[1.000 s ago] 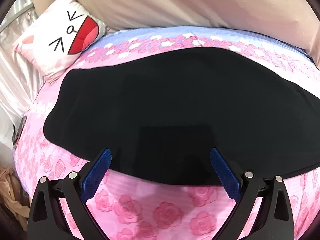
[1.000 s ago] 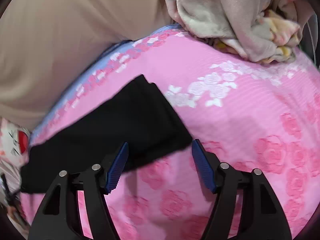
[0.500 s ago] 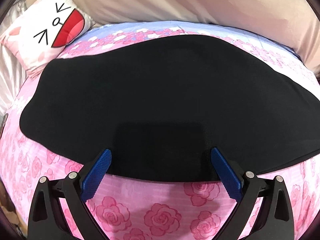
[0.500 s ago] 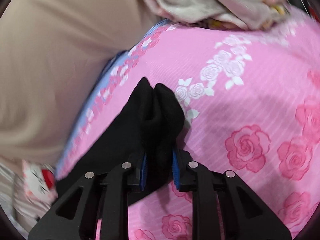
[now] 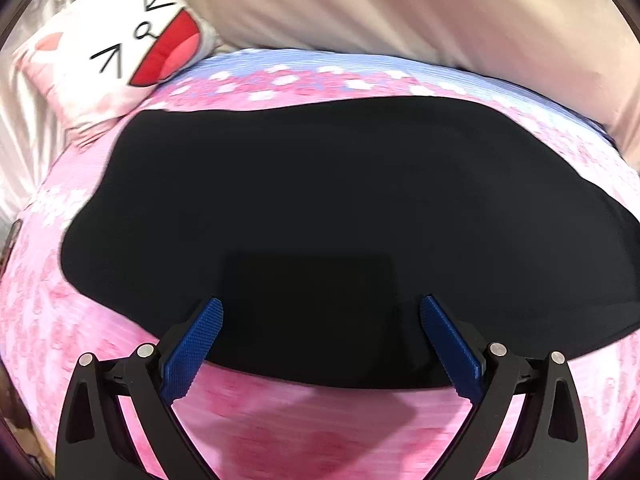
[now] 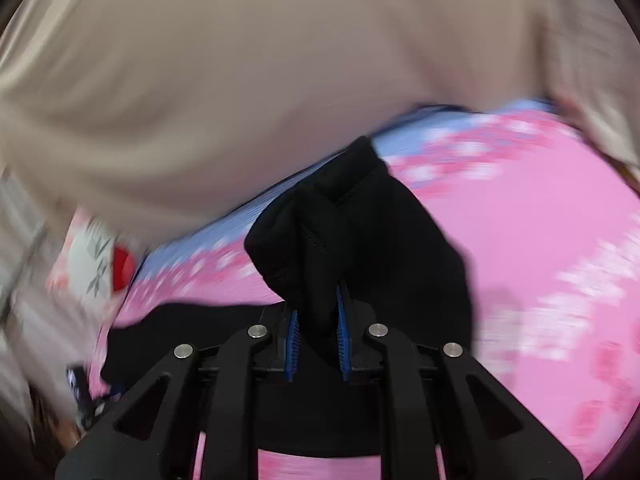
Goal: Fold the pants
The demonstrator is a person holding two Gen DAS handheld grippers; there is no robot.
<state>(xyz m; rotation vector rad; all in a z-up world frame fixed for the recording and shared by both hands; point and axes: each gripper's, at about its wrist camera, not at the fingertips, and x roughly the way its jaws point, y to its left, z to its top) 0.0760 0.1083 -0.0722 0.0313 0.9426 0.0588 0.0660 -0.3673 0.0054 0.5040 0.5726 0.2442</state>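
Cartoon-face pillow, rose-print pink bedsheet

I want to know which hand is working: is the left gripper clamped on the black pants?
No: the left gripper stands wide open over the pants, its blue pads far apart.

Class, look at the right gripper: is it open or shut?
Shut on the pants. The right gripper has just been closing, and its blue pads pinch a bunched fold of black cloth lifted off the bedspread.

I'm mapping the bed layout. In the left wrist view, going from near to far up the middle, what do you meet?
Left hand-held gripper → rose-print pink sheet → black pants → blue band of the sheet → beige fabric.
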